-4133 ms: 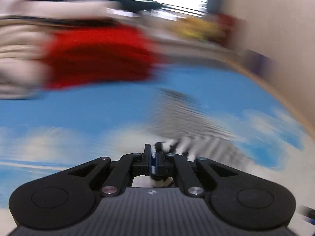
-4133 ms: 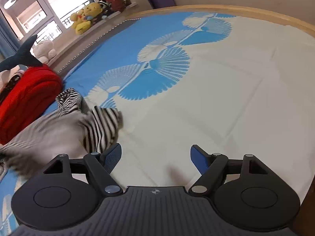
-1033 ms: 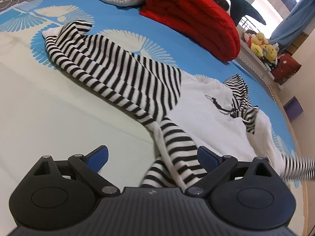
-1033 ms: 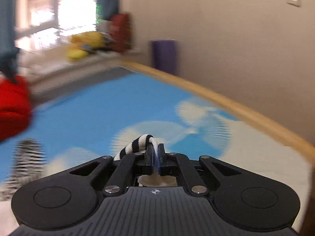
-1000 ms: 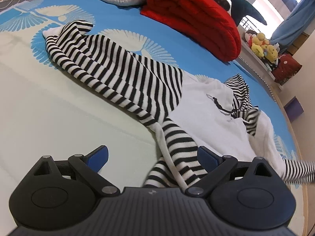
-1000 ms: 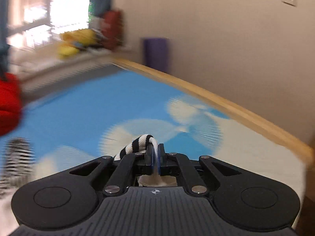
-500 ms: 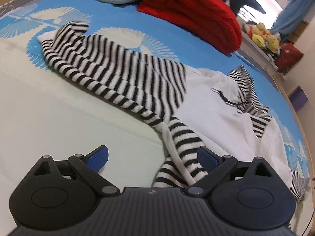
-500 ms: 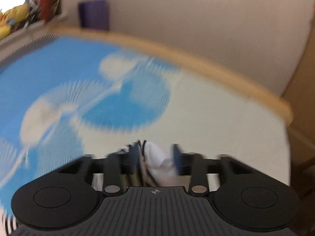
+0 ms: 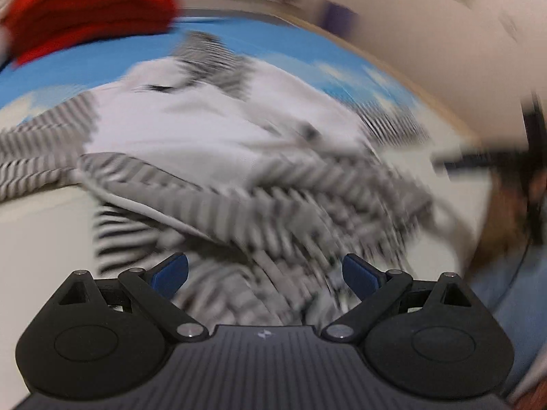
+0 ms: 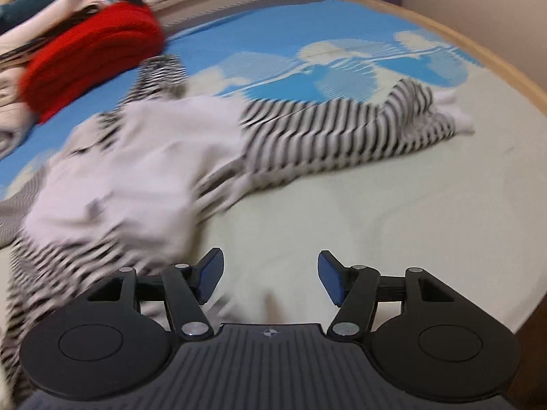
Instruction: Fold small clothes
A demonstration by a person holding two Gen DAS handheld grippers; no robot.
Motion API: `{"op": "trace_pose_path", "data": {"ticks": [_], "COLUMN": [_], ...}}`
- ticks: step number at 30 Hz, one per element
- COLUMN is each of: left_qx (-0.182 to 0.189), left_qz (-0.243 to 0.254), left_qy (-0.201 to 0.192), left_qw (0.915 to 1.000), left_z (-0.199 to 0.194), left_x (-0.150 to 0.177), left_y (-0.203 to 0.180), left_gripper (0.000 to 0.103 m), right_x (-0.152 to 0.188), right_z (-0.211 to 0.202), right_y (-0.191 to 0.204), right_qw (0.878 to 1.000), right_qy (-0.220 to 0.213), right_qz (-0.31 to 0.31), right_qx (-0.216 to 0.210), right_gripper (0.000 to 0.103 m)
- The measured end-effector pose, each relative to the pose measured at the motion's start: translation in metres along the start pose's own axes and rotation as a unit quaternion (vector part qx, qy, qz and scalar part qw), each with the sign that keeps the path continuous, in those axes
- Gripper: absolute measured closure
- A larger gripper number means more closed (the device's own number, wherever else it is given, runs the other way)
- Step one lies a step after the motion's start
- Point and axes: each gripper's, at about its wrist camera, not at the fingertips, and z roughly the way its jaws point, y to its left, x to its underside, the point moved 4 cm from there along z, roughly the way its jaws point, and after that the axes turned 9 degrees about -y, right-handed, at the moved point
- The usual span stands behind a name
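Beside the red blanket (image 10: 92, 65), the striped top (image 10: 307, 136) lies loose; both grippers (image 10: 270, 282) (image 9: 265, 275), jaws wide, hold nothing, the right just opened, and might bunch it.

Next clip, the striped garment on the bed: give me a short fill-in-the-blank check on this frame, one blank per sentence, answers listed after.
1. The sleeves of the garment are black and white ____.
2. The rolled blanket beyond the garment is ____.
3. The right gripper has its jaws ____, with nothing between them.
4. The left gripper hangs over ____ fabric.

Missing words: striped; red; open; striped
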Motion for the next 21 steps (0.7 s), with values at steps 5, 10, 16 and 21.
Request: {"op": "trace_pose_path", "data": {"ticks": [5,10,16,21], "left_qx": [-0.052,-0.103,-0.211,-0.301], "left_qz": [0.083,-0.051,-0.234,-0.342], "left_qy": [0.048,-0.014,-0.134,-0.065], "left_qw": [0.9941,0.9932,0.9395,0.8876], "left_z": [0.033,0.019,-0.126,-0.149], "left_x": [0.042,0.024,0.045,0.142], "left_y": [-0.022,0.0,0.073,0.144], "left_gripper": [0.018,0.088,0.088,0.088], "right_x": [0.044,0.069,0.073,0.09], "right_z": [-0.024,-0.053,-0.077,-0.052], "right_y": [0.025,0.038,0.037,0.048], "right_qw": [1.0,0.999,1.0,0.999], "right_qy": [0.019,0.024,-0.008,0.014], "right_qz": [0.009,0.025,0.023,0.027], "right_qx": [-0.012,-0.02,-0.017,-0.019], "right_gripper": [0.038,0.038,0.038,0.038]}}
